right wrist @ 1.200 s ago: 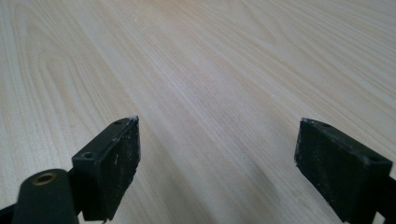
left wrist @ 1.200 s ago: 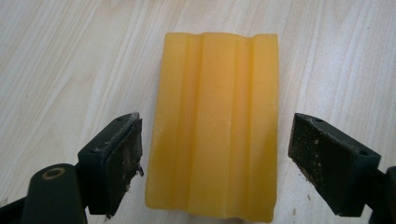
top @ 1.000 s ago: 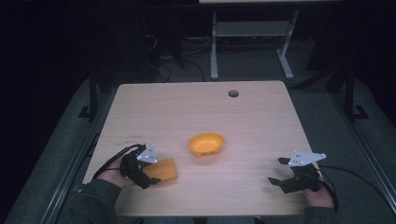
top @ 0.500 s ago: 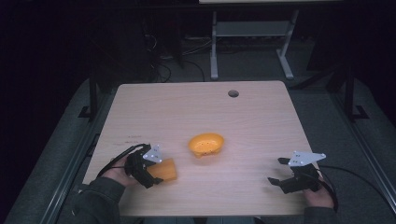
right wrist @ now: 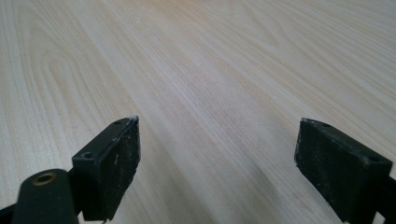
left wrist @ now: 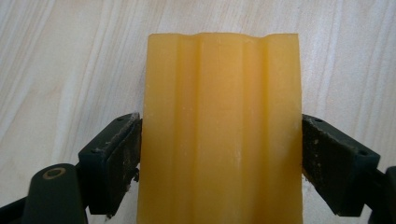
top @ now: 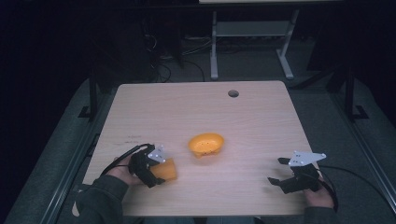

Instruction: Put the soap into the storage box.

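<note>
An orange-yellow ridged block (top: 167, 171) (left wrist: 219, 116) lies on the wooden table (top: 261, 121) near its front left. My left gripper (top: 160, 173) (left wrist: 220, 140) straddles it, jaws spread wide, one black pad (left wrist: 122, 154) against each side of the block. An orange bowl (top: 206, 144) rests mouth-up a little right of and beyond the block. At the front right my right gripper (top: 275, 170) (right wrist: 217, 135) sits low over bare wood, open, with nothing between its pads (right wrist: 116, 158).
A round cable hole (top: 233, 93) is in the table's far edge, right of centre. A metal stand (top: 247, 42) and cables lie on the dark floor beyond. Bare wood stretches between bowl and right gripper.
My left gripper has slid forward around the block, which stayed in place. The right gripper and the bowl have not moved.
</note>
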Demonstrator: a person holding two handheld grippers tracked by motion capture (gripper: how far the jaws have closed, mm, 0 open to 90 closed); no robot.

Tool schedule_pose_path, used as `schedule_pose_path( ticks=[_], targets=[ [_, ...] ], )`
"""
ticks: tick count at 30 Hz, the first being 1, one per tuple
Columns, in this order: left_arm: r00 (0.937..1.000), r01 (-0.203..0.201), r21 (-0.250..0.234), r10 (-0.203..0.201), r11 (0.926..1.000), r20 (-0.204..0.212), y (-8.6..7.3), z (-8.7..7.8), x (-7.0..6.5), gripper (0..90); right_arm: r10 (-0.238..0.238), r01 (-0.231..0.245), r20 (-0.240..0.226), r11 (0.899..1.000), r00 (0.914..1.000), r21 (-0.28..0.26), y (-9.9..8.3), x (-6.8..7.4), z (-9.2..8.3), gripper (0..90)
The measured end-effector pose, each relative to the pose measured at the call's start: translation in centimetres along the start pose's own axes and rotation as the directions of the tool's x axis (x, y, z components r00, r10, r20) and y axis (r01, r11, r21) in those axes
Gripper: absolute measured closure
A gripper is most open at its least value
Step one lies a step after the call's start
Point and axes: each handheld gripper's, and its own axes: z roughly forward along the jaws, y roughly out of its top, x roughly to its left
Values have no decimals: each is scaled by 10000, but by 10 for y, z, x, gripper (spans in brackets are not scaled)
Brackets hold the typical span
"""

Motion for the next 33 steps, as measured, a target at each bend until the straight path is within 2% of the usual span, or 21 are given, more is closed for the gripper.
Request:
schedule_pose_path(
  ticks=[17,33],
  targets=[
    [9991,48,247,-58,9997,427,3,11,4,189,-38,38,-1,10000,10000,-37,0,0,0,137],
    [9989,-109,206,99,9997,447,3,12,4,206,-30,30,-7,9999,10000,-102,0,0,-1,137]
  ],
)
